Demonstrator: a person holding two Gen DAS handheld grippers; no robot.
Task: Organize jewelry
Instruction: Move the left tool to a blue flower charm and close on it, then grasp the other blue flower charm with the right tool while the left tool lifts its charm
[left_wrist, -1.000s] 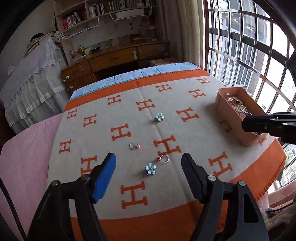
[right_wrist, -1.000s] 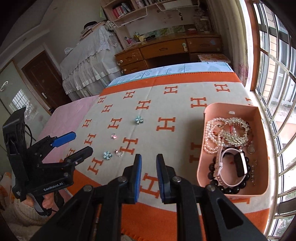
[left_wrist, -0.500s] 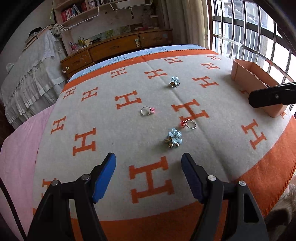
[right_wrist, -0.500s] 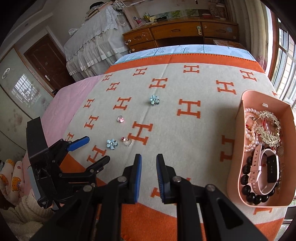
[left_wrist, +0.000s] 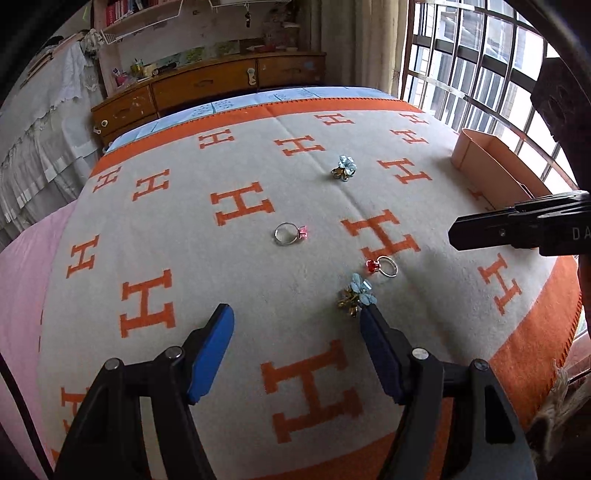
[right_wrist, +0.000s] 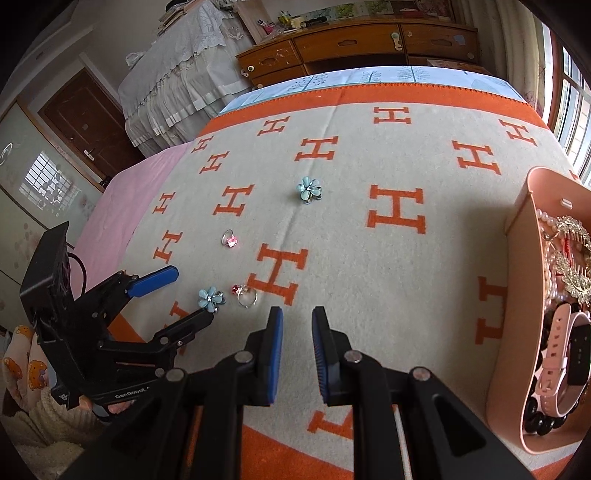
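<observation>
Bedroom setting: a bed carries an orange-and-cream blanket (left_wrist: 258, 295) printed with H shapes, and the loose jewelry lies on it. A pink box (right_wrist: 517, 295) at the right edge of the blanket already holds pearls, beads and a watch.

Four pieces are outside the box: a near blue flower clip (left_wrist: 356, 294), a red-stone ring (left_wrist: 382, 266) just beyond it, a pink-stone ring (left_wrist: 290, 233) farther out, and a far blue flower clip (left_wrist: 343, 168).

The left claw (left_wrist: 297, 325) is spread wide and holds nothing. The near blue flower clip lies off-centre to the right of the opening, just beside the tip of the right-hand finger, not between the two fingers. In the right wrist view, that fingertip appears to touch or nearly touch the clip (right_wrist: 210, 298); contact cannot be confirmed.

The right claw (right_wrist: 297, 325) is nearly pressed together with a narrow gap, empty, and points across the blanket, with the box off to its right.

Judgement: the left claw is the nearer one. It needs a shift to its right to centre the clip before closing. The clip has no evident long axis, so approach angle matters little.
</observation>
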